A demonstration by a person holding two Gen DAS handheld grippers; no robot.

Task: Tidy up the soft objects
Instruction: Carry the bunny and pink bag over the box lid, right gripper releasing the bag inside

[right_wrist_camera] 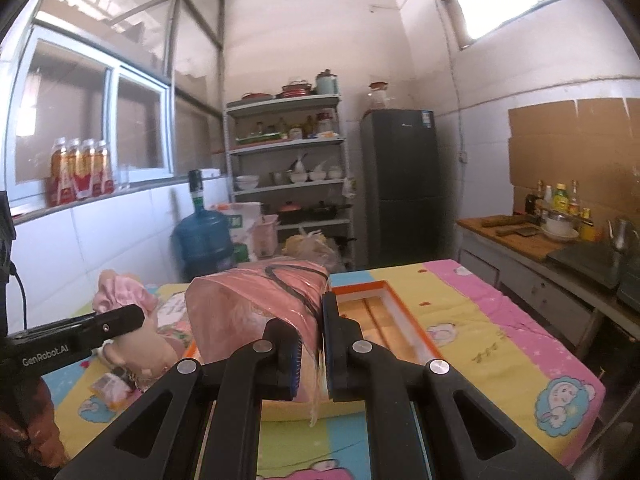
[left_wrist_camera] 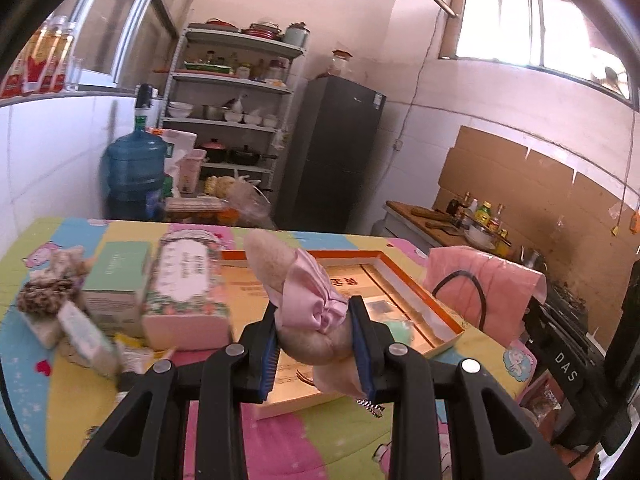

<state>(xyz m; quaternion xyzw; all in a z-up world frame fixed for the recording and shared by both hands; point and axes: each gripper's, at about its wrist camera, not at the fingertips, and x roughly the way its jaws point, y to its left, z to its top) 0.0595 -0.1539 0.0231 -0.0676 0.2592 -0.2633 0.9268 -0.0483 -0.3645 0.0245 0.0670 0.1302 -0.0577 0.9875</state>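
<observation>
Both grippers are loaded, and nothing soft has visibly reached a final place yet. The left gripper (left_wrist_camera: 314,344) is clamped on a beige plush toy (left_wrist_camera: 312,336) with a pink satin bow (left_wrist_camera: 310,296), held up above the orange-rimmed box (left_wrist_camera: 420,292) that lies open on the surface (left_wrist_camera: 340,440). The right gripper (right_wrist_camera: 312,354) is pinched tight on the edge of a pink plastic bag (right_wrist_camera: 248,304) with a dark loop handle, lifted just left of that box.

The box holds little — flat printed sheets and something pale green (left_wrist_camera: 396,328), too hidden to name. Left of it, a furry leopard-print item (left_wrist_camera: 44,296) lies among cartons, seemingly unsorted.

Judging by this, the task is in its early or middle part — whether the plush belongs in the bag or the box cannot be told.
</observation>
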